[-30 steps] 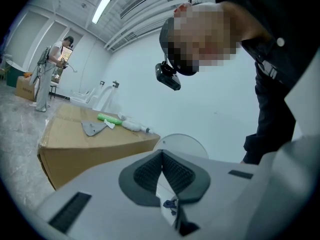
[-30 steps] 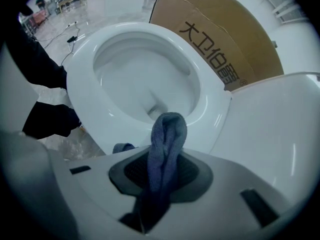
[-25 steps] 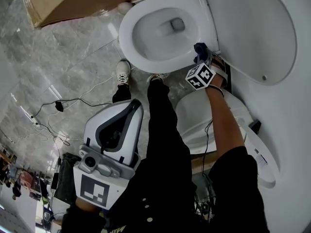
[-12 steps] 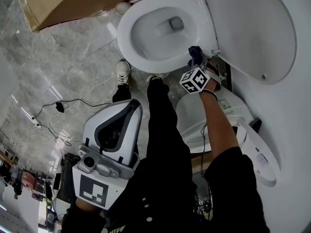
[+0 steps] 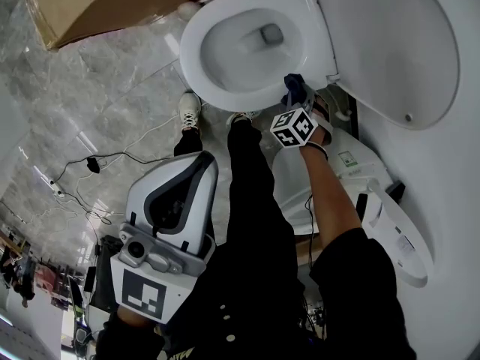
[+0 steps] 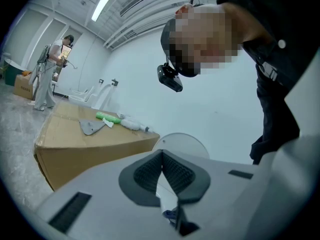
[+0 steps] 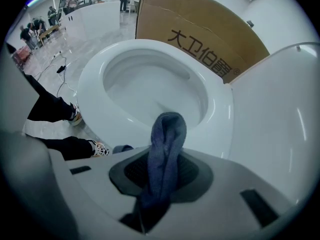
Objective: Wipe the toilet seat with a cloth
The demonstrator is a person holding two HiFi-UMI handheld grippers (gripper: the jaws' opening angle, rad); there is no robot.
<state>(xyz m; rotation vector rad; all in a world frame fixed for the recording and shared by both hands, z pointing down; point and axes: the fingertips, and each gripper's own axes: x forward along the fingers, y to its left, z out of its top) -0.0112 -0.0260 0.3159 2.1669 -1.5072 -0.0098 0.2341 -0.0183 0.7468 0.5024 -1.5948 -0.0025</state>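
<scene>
Marble floor (image 5: 112,88); right tool (image 7: 161,170) tight on cloth (image 7: 168,134) by toilet seat (image 7: 92,101); left tool (image 6: 162,158) pressed together, bottles (image 6: 131,124) only in its view.

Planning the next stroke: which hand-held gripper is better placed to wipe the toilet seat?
Right. The right hand-held gripper is shut on the blue cloth, at the toilet seat edge. The left hand-held gripper is shut, empty, and held well back from it.

grey marble floor (image 5: 97,96) | cardboard box (image 5: 112,6) | ceiling strip light (image 6: 101,6)
</scene>
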